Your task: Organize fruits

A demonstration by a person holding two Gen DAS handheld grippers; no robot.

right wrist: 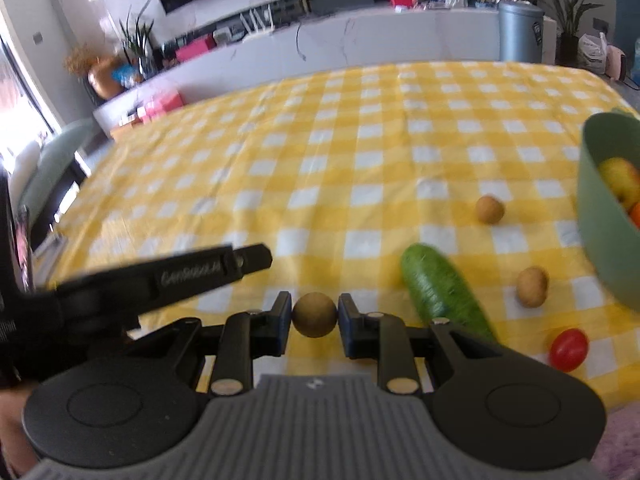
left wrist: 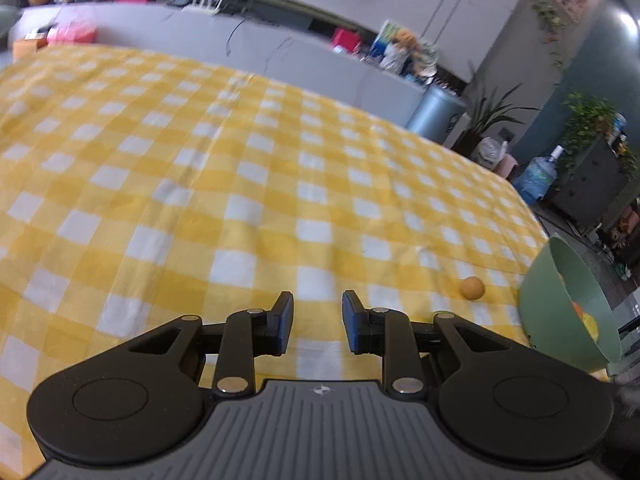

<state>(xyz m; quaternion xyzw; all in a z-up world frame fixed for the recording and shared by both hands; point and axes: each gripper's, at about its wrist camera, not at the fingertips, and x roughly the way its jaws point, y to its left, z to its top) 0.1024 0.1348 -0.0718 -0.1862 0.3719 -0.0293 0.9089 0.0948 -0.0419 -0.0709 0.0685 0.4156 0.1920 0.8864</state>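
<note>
My right gripper [right wrist: 314,316] is shut on a small round tan fruit [right wrist: 314,314], held just above the yellow checked tablecloth [right wrist: 320,168]. To its right lie a green cucumber [right wrist: 440,288], two more tan fruits [right wrist: 489,209] [right wrist: 532,286] and a red cherry tomato [right wrist: 568,349]. A green bowl [right wrist: 596,216] at the right edge holds an apple and an orange fruit. My left gripper [left wrist: 317,320] is open and empty over the cloth. One tan fruit [left wrist: 473,288] lies to its right, near the green bowl [left wrist: 540,300].
The left gripper's black body [right wrist: 160,280] reaches in at the left of the right wrist view. A white counter [right wrist: 360,32] with clutter runs behind the table. A grey bin [right wrist: 520,32], plants and a water jug [left wrist: 538,178] stand beyond the table's far right.
</note>
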